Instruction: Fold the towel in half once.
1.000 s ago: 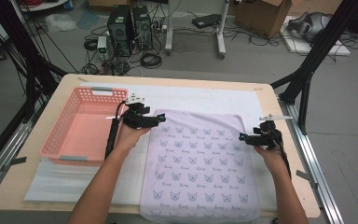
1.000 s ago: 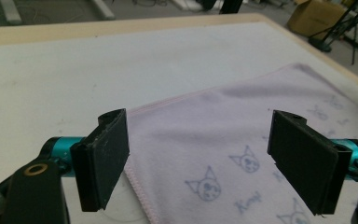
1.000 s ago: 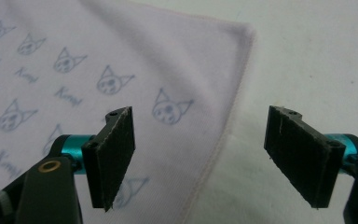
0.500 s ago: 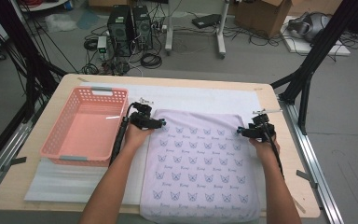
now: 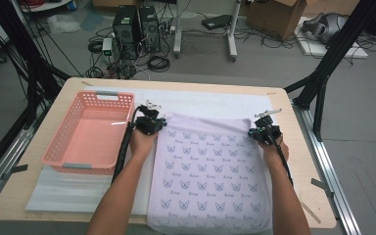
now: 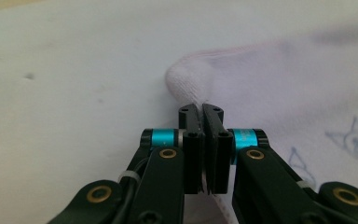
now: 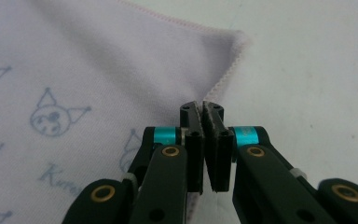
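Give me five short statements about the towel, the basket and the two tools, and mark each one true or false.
1. The left tool is shut on the towel's far left corner. True.
2. The right tool stands open above the towel. False: its jaws have just closed and pinch the towel's edge by the far right corner.
3. The pink basket holds a folded towel. False: it is empty.
4. The towel bears a printed cat-face pattern. True.
5. The basket sits to the towel's right. False: it sits to its left.

The pink basket [image 5: 89, 132] hems in the left tool [image 5: 150, 123]; bare table [image 5: 301, 147] lies right of the towel [image 5: 210, 171].
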The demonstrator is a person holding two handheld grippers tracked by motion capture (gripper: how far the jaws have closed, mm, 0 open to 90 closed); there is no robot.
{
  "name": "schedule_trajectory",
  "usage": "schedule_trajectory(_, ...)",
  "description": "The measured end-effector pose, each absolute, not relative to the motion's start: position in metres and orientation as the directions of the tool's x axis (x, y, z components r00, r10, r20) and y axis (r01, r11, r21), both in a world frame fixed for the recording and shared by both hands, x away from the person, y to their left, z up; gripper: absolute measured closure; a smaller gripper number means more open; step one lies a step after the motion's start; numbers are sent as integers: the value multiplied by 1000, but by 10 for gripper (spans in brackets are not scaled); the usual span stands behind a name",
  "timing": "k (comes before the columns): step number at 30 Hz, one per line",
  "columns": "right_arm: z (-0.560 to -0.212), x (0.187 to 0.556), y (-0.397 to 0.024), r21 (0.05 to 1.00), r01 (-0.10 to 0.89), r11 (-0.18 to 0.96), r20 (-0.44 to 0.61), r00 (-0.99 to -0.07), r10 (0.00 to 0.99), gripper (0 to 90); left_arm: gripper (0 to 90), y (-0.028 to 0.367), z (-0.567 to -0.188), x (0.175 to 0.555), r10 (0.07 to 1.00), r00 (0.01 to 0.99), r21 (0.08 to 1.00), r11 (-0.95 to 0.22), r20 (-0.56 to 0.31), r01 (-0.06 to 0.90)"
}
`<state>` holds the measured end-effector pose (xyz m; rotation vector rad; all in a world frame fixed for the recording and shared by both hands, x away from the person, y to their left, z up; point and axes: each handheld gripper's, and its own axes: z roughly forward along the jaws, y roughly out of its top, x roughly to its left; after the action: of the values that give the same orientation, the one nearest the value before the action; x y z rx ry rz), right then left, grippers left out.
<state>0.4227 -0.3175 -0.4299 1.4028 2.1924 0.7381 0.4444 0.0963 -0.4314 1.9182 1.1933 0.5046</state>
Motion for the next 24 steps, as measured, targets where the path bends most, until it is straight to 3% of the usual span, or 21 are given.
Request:
schedule_trajectory(8,-411,435,-312,704,638,310,-80,-363,928,875,869,101,-405,461,896,434,831,-170,-94,530)
schedule_trajectory(15,-371,448,-322,799,567,201,-1,-333,943,874,869,107,-364,475,896,429,882,-109,-113,458)
schedule_trajectory(24,-368,431,-323,812,545,208,28,-392,919,873,868,115,-371,455,858,475,874,-68,-196,482)
